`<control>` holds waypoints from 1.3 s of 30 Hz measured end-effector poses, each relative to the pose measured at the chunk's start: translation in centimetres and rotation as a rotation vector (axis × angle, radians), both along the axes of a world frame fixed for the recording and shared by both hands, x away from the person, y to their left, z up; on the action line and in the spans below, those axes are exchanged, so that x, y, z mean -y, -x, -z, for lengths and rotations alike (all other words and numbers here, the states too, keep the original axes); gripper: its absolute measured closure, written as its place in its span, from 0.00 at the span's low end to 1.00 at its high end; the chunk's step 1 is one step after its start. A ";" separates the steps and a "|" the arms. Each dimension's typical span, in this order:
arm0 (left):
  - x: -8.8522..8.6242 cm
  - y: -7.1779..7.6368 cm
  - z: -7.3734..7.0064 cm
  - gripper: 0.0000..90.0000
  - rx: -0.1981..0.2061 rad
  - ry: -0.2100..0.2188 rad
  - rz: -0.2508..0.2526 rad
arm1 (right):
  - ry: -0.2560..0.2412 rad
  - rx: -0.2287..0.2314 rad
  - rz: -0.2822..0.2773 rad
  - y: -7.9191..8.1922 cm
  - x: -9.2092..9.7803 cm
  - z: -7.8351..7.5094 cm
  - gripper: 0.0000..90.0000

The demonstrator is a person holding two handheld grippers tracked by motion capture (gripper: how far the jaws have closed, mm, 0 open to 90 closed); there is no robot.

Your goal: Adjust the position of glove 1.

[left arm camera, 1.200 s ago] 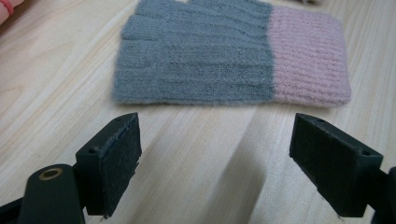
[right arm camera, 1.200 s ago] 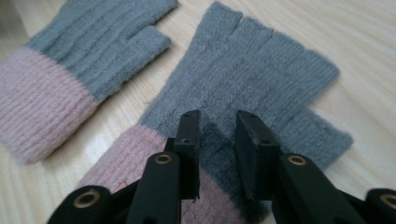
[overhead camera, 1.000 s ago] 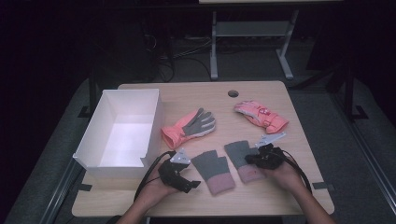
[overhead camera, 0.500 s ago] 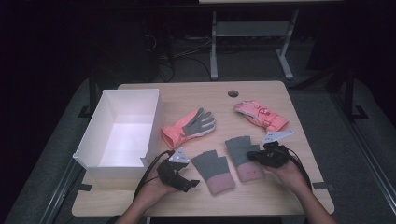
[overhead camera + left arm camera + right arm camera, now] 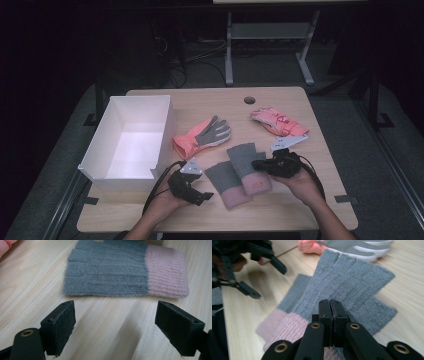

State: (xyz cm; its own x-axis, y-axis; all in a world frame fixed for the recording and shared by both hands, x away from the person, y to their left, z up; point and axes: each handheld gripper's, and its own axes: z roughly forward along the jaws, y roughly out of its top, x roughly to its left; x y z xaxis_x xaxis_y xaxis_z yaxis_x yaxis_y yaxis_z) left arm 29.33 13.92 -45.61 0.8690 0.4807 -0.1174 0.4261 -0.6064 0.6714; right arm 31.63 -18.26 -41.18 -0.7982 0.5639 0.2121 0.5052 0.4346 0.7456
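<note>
Right hand-held gripper (image 5: 260, 164) closed, jaws pinched together on right grey-and-pink fingerless glove (image 5: 248, 166) near cuff seam. That glove overlaps left grey-and-pink fingerless glove (image 5: 225, 183) at counter (image 5: 210, 102) front centre. Left hand-held gripper (image 5: 204, 196) jaws spread wide, empty, just beside left glove's long edge, above bare wood. Coral-and-grey glove (image 5: 202, 136) behind pair, next to white box (image 5: 131, 140). Pink glove (image 5: 277, 121) toward far right.
</note>
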 end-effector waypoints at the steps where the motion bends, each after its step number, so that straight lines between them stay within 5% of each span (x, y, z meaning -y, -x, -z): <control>1: 0.0 0.0 0.0 0.18 0.000 0.001 -0.002 | -0.004 -0.004 -0.003 0.1 -0.4 -0.1 0.99; 16: -0.3 0.0 -0.2 0.18 0.004 -0.002 0.004 | 0.012 -0.046 -0.081 0.7 -5.6 0.5 0.99; 29: -0.1 0.1 -0.2 0.18 0.001 -0.007 0.007 | 0.063 -0.061 -0.078 0.4 -6.5 2.4 0.98; 33: 0.0 0.1 -0.1 0.18 0.003 0.000 0.000 | 0.111 -0.066 -0.085 0.2 -7.0 3.4 0.98; 39: -0.1 0.2 -0.3 0.22 0.017 -0.003 0.012 | 0.087 -0.055 -0.083 0.2 -6.7 3.3 0.87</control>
